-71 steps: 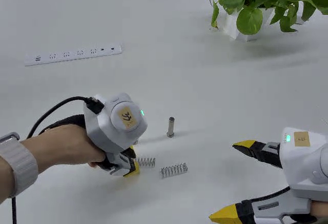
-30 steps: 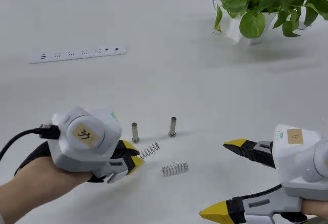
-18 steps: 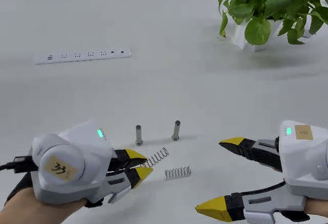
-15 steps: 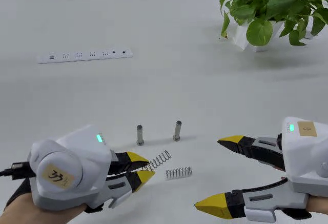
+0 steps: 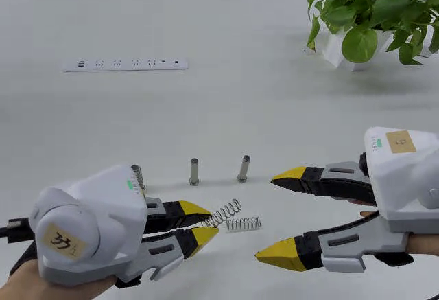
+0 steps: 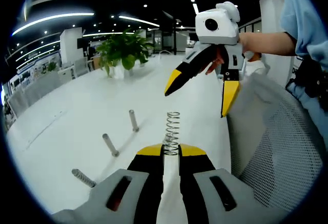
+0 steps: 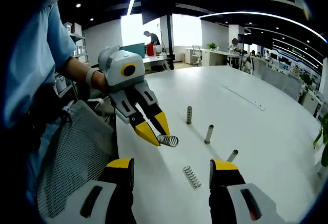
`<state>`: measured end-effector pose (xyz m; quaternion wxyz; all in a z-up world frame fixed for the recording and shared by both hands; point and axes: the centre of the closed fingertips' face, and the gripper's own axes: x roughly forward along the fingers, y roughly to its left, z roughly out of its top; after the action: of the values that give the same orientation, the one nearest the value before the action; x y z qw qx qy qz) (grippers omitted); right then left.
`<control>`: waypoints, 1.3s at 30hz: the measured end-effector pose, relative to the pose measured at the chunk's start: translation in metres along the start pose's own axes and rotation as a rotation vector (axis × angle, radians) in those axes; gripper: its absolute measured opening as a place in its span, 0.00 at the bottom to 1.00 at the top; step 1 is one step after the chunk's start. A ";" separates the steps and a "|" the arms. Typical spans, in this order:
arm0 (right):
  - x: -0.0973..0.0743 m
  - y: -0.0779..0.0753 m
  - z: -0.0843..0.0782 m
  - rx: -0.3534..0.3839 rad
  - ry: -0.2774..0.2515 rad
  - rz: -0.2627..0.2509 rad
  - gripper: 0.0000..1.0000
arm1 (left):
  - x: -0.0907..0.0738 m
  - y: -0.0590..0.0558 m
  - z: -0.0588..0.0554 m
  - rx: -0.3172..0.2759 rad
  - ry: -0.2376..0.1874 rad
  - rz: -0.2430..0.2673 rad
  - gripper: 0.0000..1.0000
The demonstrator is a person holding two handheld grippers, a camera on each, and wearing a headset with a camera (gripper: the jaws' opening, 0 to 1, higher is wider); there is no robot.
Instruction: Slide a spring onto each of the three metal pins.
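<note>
Jaws of the left gripper point(image 5: 200, 224) are drawn narrow, pinching one end of a spring point(image 5: 225, 211) that juts forward from the yellow tips, its other end free. A second spring point(image 5: 243, 223) lies flat on the table point(image 5: 274, 94), just beside the held one. Beyond them three metal pins stand in a row. The leftmost pin point(image 5: 138, 176) appears to carry a spring already, though the gripper body partly hides it. The middle pin point(image 5: 194, 171) and the right-hand pin point(image 5: 244, 168) are bare and upright. The right gripper point(image 5: 282, 214) hovers near, jaws wide, holding nothing. The step in hand is judged to be threading the held spring onto the middle pin. To do it well, turn the wrist until the coil stands in line with the pin and set its open end squarely over the pin's tip. Lower it without any sideways push that could topple the pin, and keep the pinch light so the coils are not crushed.
</note>
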<state>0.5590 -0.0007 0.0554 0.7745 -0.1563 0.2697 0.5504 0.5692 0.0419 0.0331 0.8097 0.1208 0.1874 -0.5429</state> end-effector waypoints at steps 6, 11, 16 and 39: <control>0.008 0.007 0.008 -0.067 0.037 0.080 0.40 | -0.007 -0.005 -0.007 0.004 0.000 -0.006 0.07; 0.016 0.015 0.014 -0.115 0.068 0.150 0.33 | -0.013 -0.008 -0.010 0.013 -0.007 -0.011 0.06; 0.024 0.022 0.018 -0.139 0.088 0.207 0.23 | -0.017 -0.013 -0.013 0.026 -0.007 -0.026 0.06; 0.038 0.034 0.015 -0.164 0.138 0.288 0.07 | -0.022 -0.017 -0.016 0.055 -0.013 -0.045 0.06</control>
<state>0.5402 0.0478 0.0468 0.6519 -0.2162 0.2961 0.6638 0.5435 0.0605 0.0289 0.7947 0.1352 0.1700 -0.5667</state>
